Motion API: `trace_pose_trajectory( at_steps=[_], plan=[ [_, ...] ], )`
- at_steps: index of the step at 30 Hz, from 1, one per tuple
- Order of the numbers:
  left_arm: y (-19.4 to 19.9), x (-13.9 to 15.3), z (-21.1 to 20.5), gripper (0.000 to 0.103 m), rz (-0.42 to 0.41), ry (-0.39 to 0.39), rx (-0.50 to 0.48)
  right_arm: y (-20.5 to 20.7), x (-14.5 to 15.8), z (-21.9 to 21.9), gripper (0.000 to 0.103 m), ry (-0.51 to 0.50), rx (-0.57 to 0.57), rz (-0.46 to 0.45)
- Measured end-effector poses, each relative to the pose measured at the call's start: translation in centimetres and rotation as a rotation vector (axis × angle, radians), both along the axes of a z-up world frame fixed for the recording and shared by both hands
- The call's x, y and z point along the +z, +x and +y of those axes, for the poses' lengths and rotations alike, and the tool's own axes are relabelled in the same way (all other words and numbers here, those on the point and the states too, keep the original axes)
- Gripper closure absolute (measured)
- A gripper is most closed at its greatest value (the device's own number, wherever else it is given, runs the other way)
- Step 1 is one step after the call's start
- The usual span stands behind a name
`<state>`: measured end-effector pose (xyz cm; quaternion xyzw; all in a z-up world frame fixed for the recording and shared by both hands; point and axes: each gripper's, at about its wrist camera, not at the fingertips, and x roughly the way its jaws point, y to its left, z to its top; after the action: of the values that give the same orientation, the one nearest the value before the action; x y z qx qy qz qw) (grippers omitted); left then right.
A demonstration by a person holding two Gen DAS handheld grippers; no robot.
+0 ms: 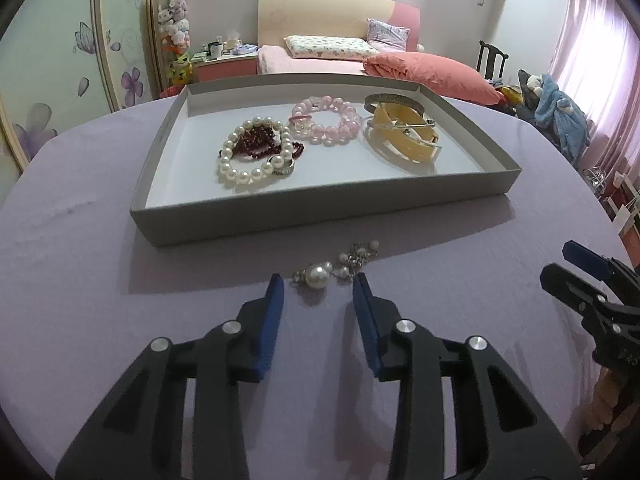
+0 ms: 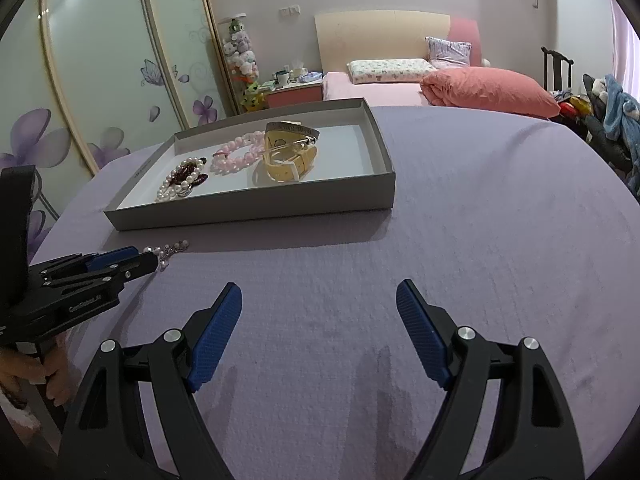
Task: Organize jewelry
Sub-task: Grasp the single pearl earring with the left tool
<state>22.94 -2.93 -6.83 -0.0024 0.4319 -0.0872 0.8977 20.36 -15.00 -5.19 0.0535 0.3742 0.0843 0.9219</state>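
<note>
While pearl earrings [image 1: 320, 274] lie between its parted fingers, the left tool [image 1: 319, 286] grips nothing (right tool [image 2: 319, 300] gapes wide)

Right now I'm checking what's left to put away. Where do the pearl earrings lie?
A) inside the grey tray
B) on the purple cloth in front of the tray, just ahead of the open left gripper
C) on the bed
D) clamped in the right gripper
B: the pearl earrings lie on the purple cloth outside the grey tray, just ahead of the open left gripper; the right gripper is open and empty.
</note>
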Motion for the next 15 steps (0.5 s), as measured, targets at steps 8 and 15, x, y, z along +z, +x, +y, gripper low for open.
trace_pose_trajectory(
  at_steps=[8,15],
  plan=[
    [0.8,0.1,-0.4,0.082,-0.003,0.032,0.008,0.1,-0.3,-0.7,0.023,0.027,-0.006,0.023],
    [-0.2,0.6,1.0,0.083,-0.026,-0.001,0.023,0.1,-0.4,-0.7,0.023,0.031,-0.006,0.032]
  ],
)
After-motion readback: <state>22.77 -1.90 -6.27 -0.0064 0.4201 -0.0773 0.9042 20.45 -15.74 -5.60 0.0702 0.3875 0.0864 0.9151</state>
